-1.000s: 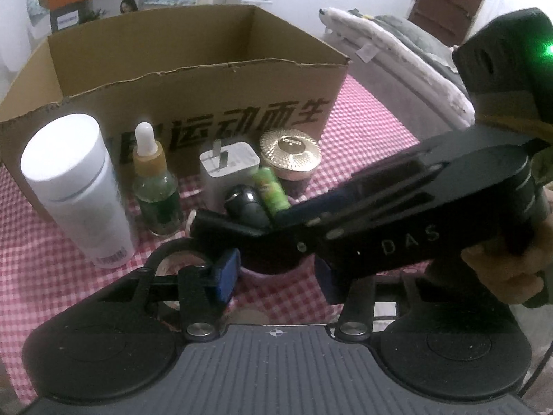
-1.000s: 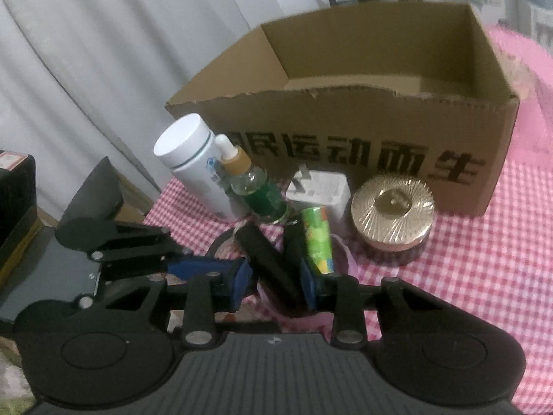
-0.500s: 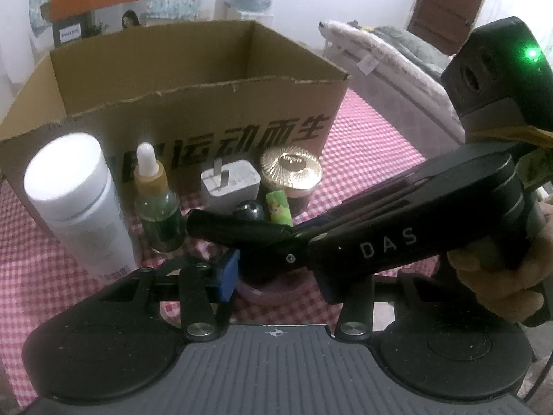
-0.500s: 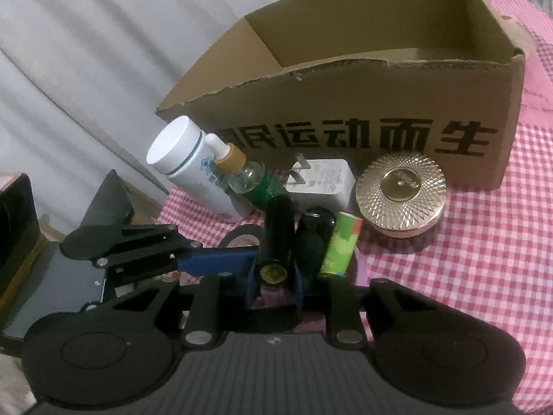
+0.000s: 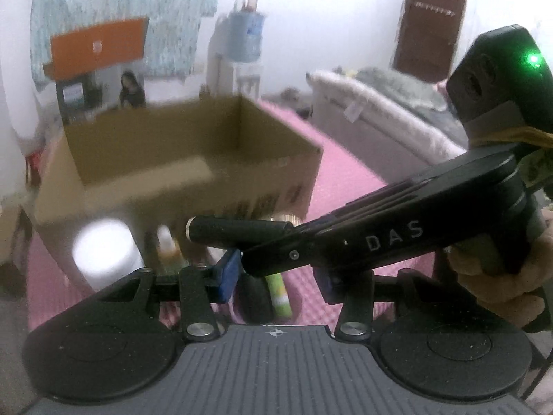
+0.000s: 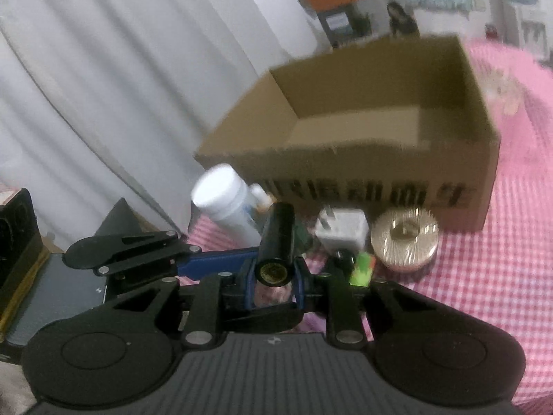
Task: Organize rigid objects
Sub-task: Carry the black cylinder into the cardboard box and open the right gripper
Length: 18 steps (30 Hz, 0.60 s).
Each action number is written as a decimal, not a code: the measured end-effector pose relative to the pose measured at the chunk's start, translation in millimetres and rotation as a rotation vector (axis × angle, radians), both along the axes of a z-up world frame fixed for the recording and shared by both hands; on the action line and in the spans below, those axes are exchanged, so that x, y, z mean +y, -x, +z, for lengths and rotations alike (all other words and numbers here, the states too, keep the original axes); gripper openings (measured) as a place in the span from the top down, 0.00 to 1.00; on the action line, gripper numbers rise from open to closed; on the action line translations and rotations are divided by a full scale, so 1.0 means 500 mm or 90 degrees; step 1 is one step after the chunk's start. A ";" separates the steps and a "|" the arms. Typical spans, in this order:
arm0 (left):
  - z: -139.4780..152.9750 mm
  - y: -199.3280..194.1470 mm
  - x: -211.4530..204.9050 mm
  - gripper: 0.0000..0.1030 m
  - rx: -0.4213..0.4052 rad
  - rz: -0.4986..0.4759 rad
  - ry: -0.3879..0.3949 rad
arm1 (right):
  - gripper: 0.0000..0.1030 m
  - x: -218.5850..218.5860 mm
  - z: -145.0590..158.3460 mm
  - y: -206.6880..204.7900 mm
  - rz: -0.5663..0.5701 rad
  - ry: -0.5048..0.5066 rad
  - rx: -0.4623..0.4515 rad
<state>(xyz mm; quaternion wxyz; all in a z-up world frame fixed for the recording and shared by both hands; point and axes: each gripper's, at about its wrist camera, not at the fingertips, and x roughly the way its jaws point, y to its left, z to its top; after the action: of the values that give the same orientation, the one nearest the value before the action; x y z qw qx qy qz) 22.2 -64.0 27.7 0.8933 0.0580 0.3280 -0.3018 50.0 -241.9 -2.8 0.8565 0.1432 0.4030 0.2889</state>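
Observation:
My right gripper point(image 6: 274, 278) is shut on a black cylinder point(image 6: 276, 242) and holds it above the checked cloth, in front of the open cardboard box point(image 6: 380, 169). In the left wrist view the right gripper point(image 5: 276, 242) crosses from the right with the black cylinder point(image 5: 238, 231) sticking out to the left. My left gripper point(image 5: 274, 278) is open and empty, low over a green tube point(image 5: 278, 292) and a dark round object point(image 5: 252, 297). The left gripper's blue pad point(image 6: 217, 263) shows in the right wrist view.
On the cloth before the box stand a white bottle point(image 6: 224, 204), a dropper bottle point(image 5: 167, 252), a white plug adapter point(image 6: 342, 231), a gold-lidded jar point(image 6: 404, 238) and the green tube point(image 6: 361, 268). A bed point(image 5: 380, 121) lies right, curtains point(image 6: 103, 86) left.
My right gripper has lifted the black cylinder up off the cloth, toward the box's height. Both views have risen and tilted, so the box's inside now shows.

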 end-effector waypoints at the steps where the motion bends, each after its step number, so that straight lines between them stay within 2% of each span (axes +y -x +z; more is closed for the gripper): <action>1: 0.014 0.000 0.000 0.56 -0.016 0.000 0.001 | 0.77 0.000 0.019 0.004 -0.002 0.001 -0.018; 5: 0.059 -0.021 0.002 0.56 -0.064 0.008 0.001 | 0.77 0.004 0.088 -0.009 -0.004 0.002 -0.078; 11: 0.082 -0.101 0.009 0.55 -0.094 0.032 -0.023 | 0.77 0.042 0.133 -0.093 0.019 0.022 -0.119; 14: 0.070 -0.167 0.022 0.55 -0.065 0.051 -0.032 | 0.77 0.066 0.121 -0.165 0.036 0.035 -0.104; 18: 0.035 -0.244 0.036 0.55 -0.043 0.084 -0.062 | 0.77 0.099 0.082 -0.292 0.057 0.054 -0.042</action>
<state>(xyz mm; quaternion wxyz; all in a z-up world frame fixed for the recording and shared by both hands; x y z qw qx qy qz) 144.3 -46.2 45.1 0.9180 0.0898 0.3151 -0.2236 195.8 -192.5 37.9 0.8609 0.0795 0.3923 0.3140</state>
